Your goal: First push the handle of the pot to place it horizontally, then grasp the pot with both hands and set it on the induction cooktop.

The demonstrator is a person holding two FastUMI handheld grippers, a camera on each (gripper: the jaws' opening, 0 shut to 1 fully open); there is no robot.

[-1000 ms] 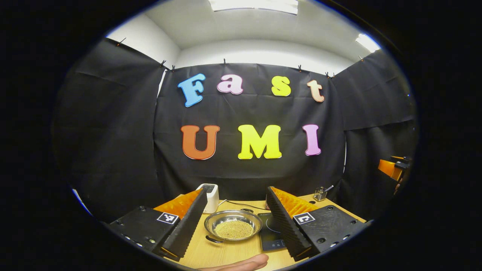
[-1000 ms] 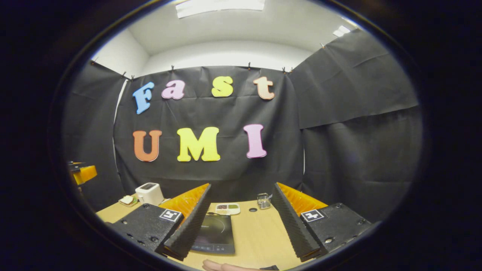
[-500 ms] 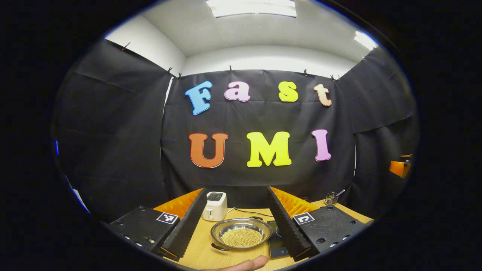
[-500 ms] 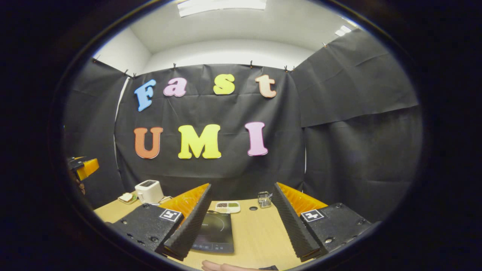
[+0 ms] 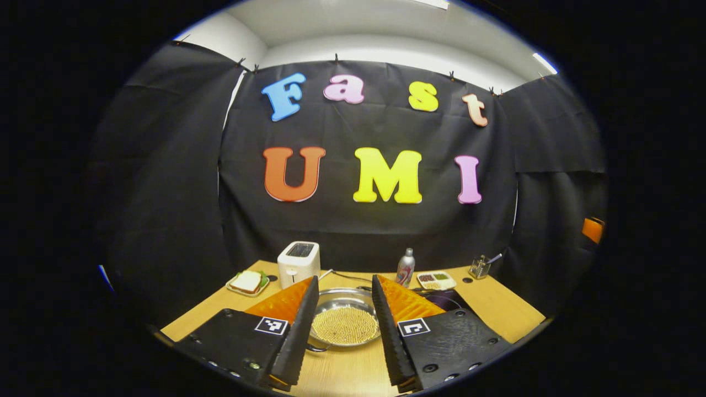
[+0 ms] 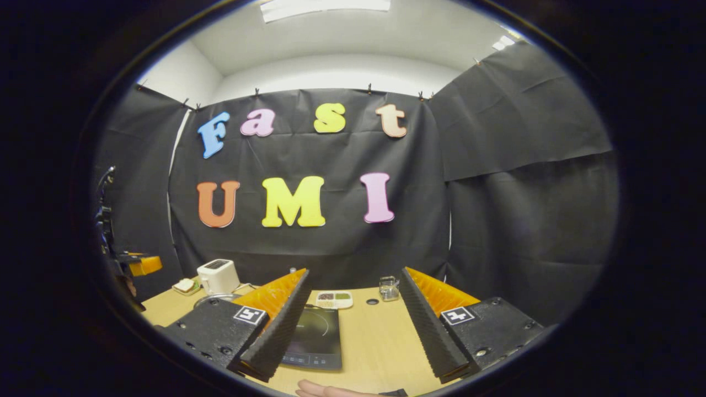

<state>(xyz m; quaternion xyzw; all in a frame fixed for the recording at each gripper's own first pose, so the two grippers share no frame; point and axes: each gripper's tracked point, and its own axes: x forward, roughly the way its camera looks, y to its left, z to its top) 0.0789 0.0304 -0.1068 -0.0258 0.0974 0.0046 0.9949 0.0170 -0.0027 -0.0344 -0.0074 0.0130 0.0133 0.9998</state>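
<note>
1. While the pot (image 5: 345, 324) sits on the wooden surface (image 5: 507, 309) just left of the induction cooktop (image 6: 315, 337), its dark handle (image 5: 315, 348) points toward the near edge rather than sideways; a shove on the rim instead of the handle could slide the pot and scatter its yellow grains.
2. Both fingers of the left tool (image 5: 345, 331) stand apart and grip nothing, with the pot seen between them; coming down from here risks striking the rim.
3. Well to the right, the right tool (image 6: 353, 325) hangs spread and empty above the cooktop, so a late lift would leave the pot carried one-sided and tipping.
4. Behind the pot stand a toaster (image 5: 298, 263) with its cord, a sandwich plate (image 5: 247, 283) and a bottle (image 5: 405, 267); a wide handle swing might catch the cord.
5. Beyond the cooktop lie a snack tray (image 6: 333, 299) and a small cup (image 6: 388, 288), clear of the path.
</note>
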